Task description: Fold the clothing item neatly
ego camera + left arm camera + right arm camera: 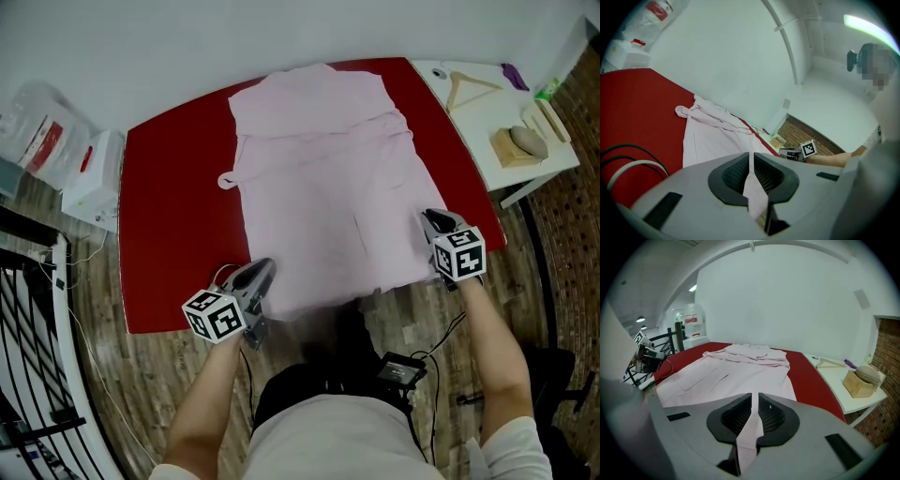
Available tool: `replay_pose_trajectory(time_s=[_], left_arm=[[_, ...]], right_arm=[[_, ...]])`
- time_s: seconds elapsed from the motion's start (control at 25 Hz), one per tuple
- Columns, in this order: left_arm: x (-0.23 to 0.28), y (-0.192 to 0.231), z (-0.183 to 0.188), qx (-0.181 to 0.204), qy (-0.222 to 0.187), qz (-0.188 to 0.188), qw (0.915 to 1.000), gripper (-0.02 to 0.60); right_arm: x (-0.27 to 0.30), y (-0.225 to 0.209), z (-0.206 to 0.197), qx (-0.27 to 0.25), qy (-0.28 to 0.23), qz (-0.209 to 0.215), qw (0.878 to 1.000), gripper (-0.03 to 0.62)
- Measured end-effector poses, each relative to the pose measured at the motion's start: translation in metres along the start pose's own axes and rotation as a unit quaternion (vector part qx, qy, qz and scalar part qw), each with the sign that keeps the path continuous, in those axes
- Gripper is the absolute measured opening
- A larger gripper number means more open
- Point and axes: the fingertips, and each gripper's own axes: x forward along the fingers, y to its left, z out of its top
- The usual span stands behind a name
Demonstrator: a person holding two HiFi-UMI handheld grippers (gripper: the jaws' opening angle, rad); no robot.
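Note:
A pale pink garment (pixel 323 178) lies spread on the red table (pixel 169 216), its far part folded and a cuff poking out at the left (pixel 228 180). My left gripper (pixel 261 274) is shut on the garment's near left corner at the table's front edge; pink cloth (pixel 751 185) is pinched between its dark pads. At the near right corner my right gripper (pixel 433 223) is shut on the hem, with cloth (pixel 751 425) caught between its pads. The garment (pixel 736 373) stretches away from both grippers toward the wall.
A white side table (pixel 497 112) at the right carries a wooden hanger (pixel 466 86) and a wooden block (pixel 522 142). White boxes and a bag (pixel 56 150) sit at the left by a black rack (pixel 28 309). Cables (pixel 417 361) hang by the person's waist.

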Motion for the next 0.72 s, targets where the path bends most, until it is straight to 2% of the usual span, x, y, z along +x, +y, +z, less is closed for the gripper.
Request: replay_pose_trajectory(time_s=[0.36,0.72], left_arm=[[-0.023,-0.019,-0.030,0.004,0.005,-0.006,1.0000,0.012],[-0.035,-0.043,-0.036,-0.003,0.005,0.008,0.9999,0.023]], right_arm=[[-0.040,0.019,-0.026,-0.001,-0.002,-0.007,1.000,0.026],[-0.067,0.020,-0.035,-0.002,0.005,0.000,1.000,0.026]])
